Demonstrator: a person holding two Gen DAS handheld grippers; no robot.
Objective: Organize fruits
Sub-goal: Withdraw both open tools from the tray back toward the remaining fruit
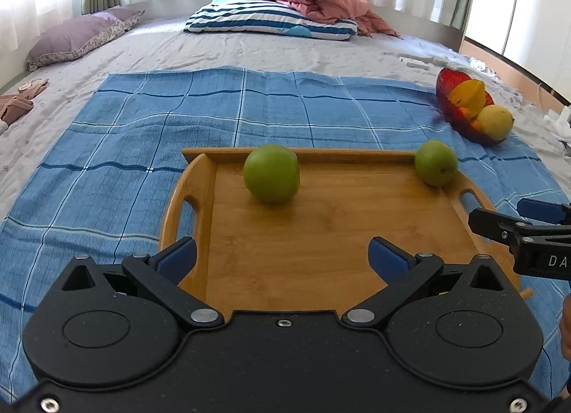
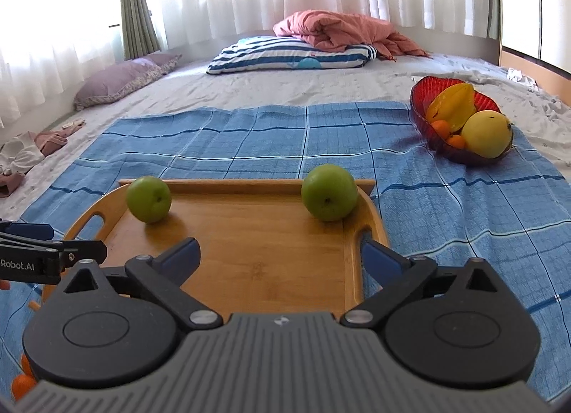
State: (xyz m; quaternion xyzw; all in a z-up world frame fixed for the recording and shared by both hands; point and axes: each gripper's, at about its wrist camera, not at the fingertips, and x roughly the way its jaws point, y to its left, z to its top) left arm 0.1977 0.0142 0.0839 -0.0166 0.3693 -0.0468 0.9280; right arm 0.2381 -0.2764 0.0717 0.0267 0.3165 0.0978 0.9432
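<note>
Hovering low over the near end of the wooden tray, the left gripper had its jaws spread wide and held nothing. One green apple sat on the tray straight ahead of it, a touch to its left, by the far rim. The right gripper was likewise spread and empty; the second green apple lay ahead of it, slightly to its right, in the tray's far corner. Each claw thus had its own apple in front, being round, with no long axis to align to. The red bowl, already holding a starfruit and other fruit, stood beyond the right claw, up to its right on the blue cloth, so the right hand was probably the nearer one for carrying an apple there.
</note>
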